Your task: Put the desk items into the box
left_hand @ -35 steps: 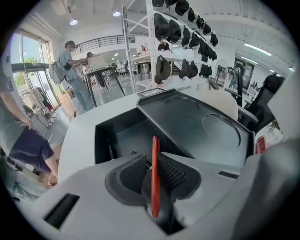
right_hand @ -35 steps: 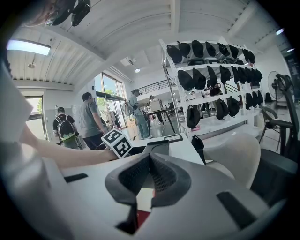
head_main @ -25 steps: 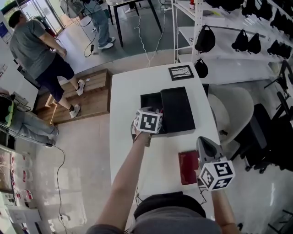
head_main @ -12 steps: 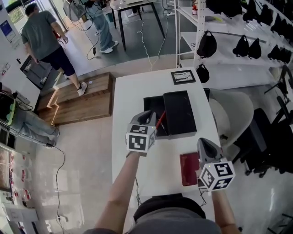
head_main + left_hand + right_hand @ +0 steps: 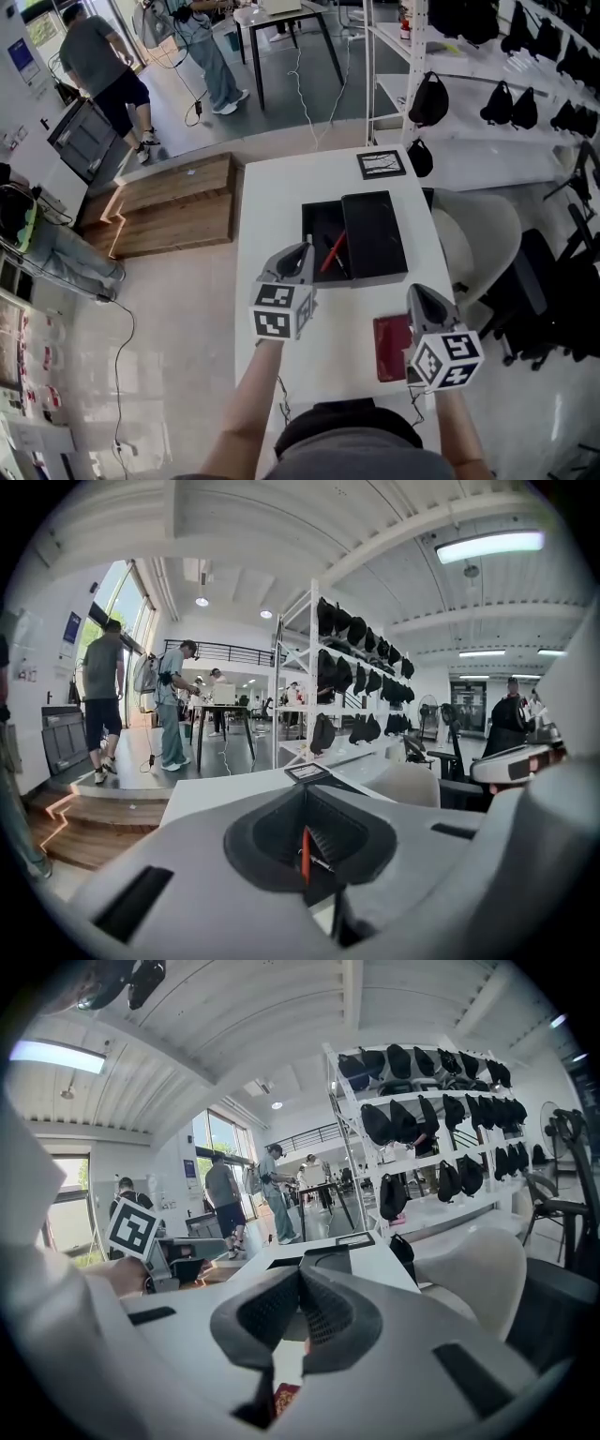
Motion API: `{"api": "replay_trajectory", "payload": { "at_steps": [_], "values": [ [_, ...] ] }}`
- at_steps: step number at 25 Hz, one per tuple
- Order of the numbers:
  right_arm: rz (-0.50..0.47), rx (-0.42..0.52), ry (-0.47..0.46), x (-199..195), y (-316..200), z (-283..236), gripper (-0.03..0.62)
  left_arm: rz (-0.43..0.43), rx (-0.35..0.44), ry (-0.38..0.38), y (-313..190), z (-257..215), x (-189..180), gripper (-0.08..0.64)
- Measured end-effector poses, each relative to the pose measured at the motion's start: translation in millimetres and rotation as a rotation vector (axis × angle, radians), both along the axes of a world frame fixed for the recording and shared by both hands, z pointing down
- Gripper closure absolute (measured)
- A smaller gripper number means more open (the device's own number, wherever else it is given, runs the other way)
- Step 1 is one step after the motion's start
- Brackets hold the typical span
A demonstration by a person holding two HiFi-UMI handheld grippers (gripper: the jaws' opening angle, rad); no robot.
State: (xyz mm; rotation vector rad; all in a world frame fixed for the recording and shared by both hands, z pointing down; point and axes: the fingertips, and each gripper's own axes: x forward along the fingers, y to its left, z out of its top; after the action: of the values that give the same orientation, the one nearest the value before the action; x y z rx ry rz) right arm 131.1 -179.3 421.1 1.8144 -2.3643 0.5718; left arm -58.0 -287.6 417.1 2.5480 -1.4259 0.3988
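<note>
An open black box [image 5: 312, 225] stands mid-table, its black lid [image 5: 373, 234] lying along its right side. A red pen [image 5: 333, 251] and a dark pen lie inside the box. The red pen [image 5: 305, 853] also shows through the gap under my left gripper's jaws. My left gripper [image 5: 302, 250] hovers just short of the box's near left corner, shut and holding nothing [image 5: 305, 794]. A dark red notebook [image 5: 391, 347] lies flat at the table's near right. My right gripper [image 5: 415, 293] sits over its right edge, shut and empty [image 5: 300, 1277]; the notebook's corner [image 5: 284, 1397] peeks out below it.
A small black-framed card [image 5: 381, 164] lies at the table's far edge. A white chair [image 5: 478, 234] stands right of the table, with shelves of black bags [image 5: 497, 89] behind it. A wooden platform [image 5: 169, 202] sits on the floor to the left. People stand far back.
My left gripper has pulled back from over the box toward me and its jaws have closed. The red pen that was at its tips now lies in the box. The right gripper has stayed put.
</note>
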Motion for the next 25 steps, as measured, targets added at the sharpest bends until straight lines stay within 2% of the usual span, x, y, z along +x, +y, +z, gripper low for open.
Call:
{"api": "replay_trajectory", "payload": {
  "at_steps": [10,25],
  "values": [
    [-0.011,0.008,0.000,-7.7,7.3,-2.9,0.588,-0.012,0.034,0.074,37.9,-3.1,-17.0,0.552],
    [-0.013,0.018,0.027,-16.6,9.3,-8.2,0.588,-0.039,0.060,0.083,66.1,-2.4,-33.9,0.554]
  ]
}}
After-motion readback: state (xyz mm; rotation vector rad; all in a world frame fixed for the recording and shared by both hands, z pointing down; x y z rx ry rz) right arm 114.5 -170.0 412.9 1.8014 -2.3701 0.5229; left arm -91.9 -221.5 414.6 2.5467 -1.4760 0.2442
